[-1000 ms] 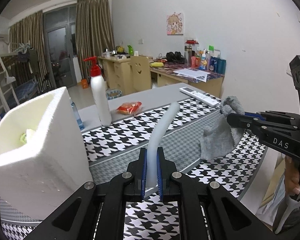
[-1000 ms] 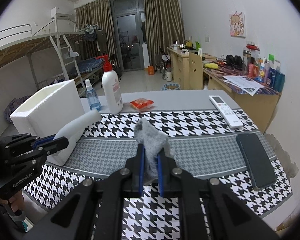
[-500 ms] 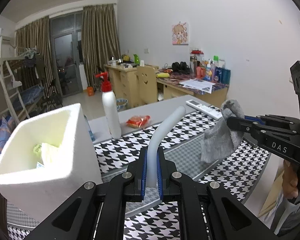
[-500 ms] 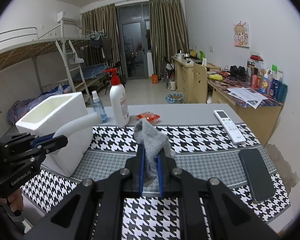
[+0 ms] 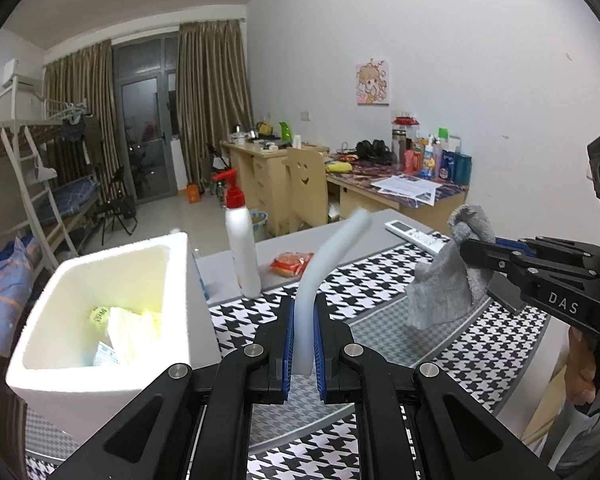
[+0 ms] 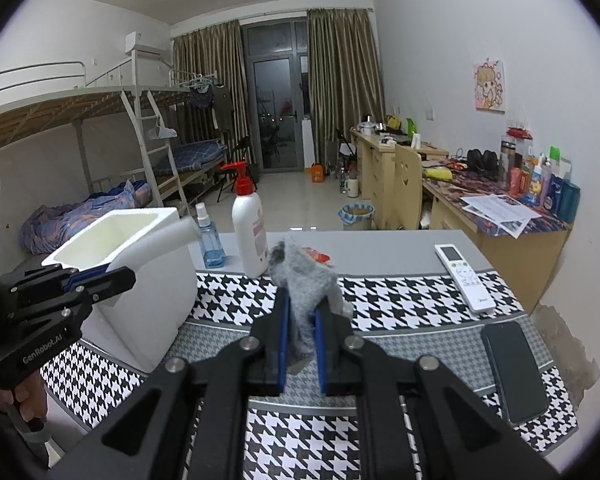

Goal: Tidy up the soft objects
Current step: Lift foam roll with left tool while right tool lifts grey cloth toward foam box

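Left gripper (image 5: pixel 303 344): pinching bent white foam strip (image 5: pixel 324 264) | right gripper (image 6: pixel 300 344): pinching crumpled grey cloth (image 6: pixel 306 280) | both above houndstooth mat (image 6: pixel 400 300); white foam box (image 5: pixel 100 280) beside

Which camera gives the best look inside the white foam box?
The left wrist view. It looks down into the white foam box, showing yellowish soft items and a label at the bottom. The right wrist view shows the box from the side, its upper inner wall visible but none of the contents, with the left gripper in front of it.
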The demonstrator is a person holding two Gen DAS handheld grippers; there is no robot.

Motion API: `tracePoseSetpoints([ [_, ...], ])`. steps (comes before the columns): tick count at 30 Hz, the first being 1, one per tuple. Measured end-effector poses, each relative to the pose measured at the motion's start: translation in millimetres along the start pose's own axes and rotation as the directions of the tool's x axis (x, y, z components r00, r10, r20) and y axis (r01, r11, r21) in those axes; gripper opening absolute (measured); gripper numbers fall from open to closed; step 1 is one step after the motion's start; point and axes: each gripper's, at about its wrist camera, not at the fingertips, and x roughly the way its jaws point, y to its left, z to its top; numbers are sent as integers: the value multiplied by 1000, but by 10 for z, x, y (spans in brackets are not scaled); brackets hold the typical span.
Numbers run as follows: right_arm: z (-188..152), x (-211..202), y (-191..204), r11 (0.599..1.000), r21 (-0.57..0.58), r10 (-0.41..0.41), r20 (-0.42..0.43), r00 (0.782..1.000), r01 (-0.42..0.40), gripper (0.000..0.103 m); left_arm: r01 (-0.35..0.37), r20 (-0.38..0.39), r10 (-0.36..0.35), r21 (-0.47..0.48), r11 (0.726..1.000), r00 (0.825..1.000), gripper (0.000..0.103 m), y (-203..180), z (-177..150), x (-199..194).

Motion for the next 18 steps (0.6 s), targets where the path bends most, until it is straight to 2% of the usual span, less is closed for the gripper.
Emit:
tracePoseSetpoints([
  [18,215,14,106,999,-37,37,35,999,-36,15,-60,44,60,4,998,997,10,73,245,-43],
])
